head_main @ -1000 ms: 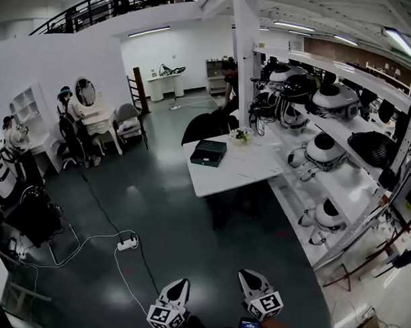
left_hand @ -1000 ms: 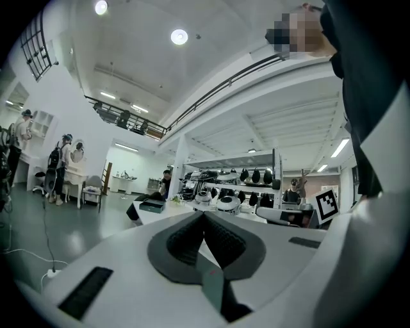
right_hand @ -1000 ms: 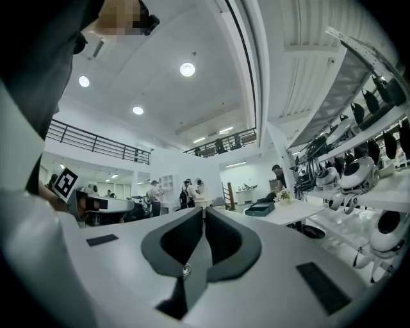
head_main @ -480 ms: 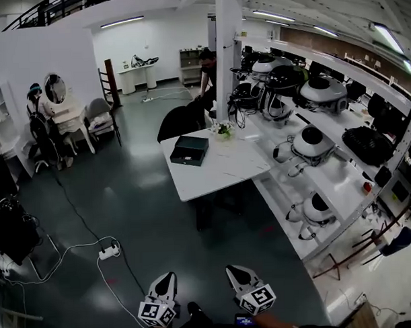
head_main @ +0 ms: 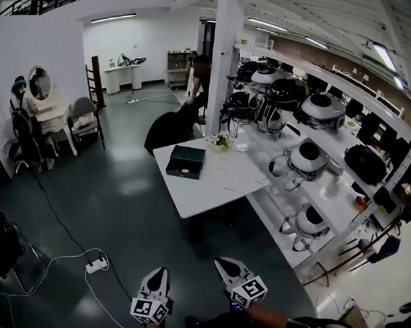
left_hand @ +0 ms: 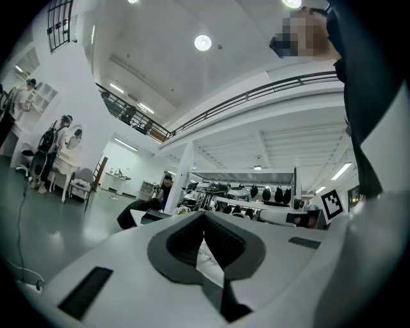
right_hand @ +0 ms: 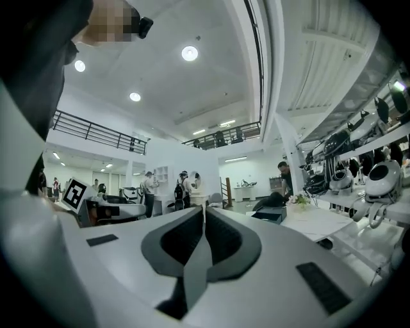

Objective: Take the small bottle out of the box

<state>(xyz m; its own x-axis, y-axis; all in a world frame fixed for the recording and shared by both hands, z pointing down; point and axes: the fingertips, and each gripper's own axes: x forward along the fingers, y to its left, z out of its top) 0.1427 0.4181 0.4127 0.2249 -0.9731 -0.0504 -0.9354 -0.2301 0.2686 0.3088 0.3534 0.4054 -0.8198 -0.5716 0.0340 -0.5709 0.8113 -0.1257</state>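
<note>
While both hand-held grippers sit low at the bottom edge of the head view, a stretch of dark floor [head_main: 136, 203] lies between them and the white worktop [head_main: 216, 186], with a power strip [head_main: 96, 266] and its pale cable off to the left. Beyond the worktop's far corner stand a white pillar [head_main: 227, 65], a person [head_main: 200, 76] bending by it, and a dark draped chair [head_main: 167, 127]. Long shelves [head_main: 341, 195] of rounded white and black helmets run along the right side. At the far left another person [head_main: 20, 116] sits by a dressing table with an oval mirror [head_main: 39, 83]. A dark green box [head_main: 186, 160] lies on the worktop near its far edge, with a small pot of flowers [head_main: 221, 141] just beside it. The box looks flat and closed from here, and the small bottle shows in no view. The left hand-held gripper [head_main: 157, 273] has its jaws together with nothing between them, and so does the right hand-held gripper [head_main: 225, 263]. Compared with a second ago, the worktop and box sit closer and further left in the head view, and the power strip has slid towards the left edge.
</note>
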